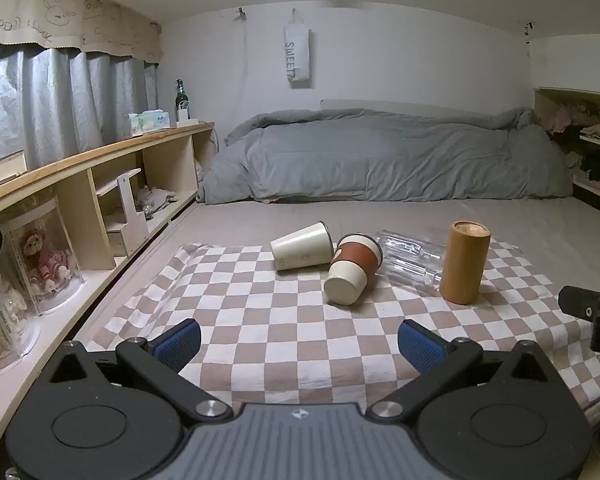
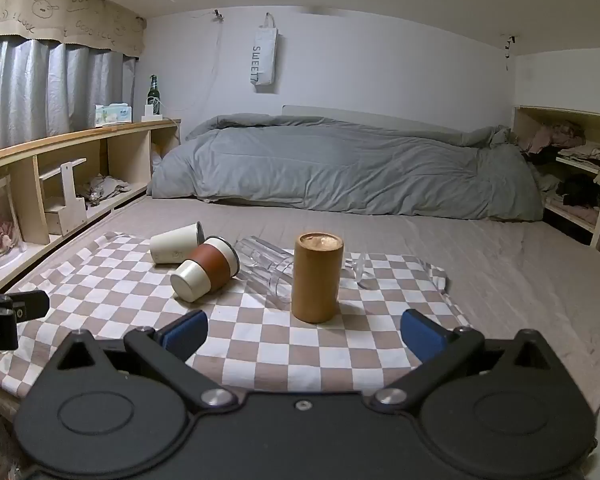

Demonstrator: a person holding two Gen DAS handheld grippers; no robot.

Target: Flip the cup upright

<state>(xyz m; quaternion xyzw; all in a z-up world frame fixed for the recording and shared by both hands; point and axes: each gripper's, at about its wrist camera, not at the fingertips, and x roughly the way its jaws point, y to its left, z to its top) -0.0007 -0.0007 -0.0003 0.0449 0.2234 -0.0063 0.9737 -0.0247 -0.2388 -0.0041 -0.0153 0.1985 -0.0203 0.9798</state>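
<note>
Task not started: both the left gripper (image 1: 299,342) and right gripper (image 2: 305,332) are wide open and empty, with the sleeved cup (image 1: 352,269) lying on its side on the cloth (image 1: 236,320).

Right tool (image 2: 304,334) gapes empty; bamboo cup (image 2: 317,278) upright on checkered cloth (image 2: 260,344).

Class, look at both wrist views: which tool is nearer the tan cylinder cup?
Right. The right tool faces the tan cylinder cup almost directly; the left tool sits off to the cup's left, facing the fallen brown-sleeved cup.
</note>
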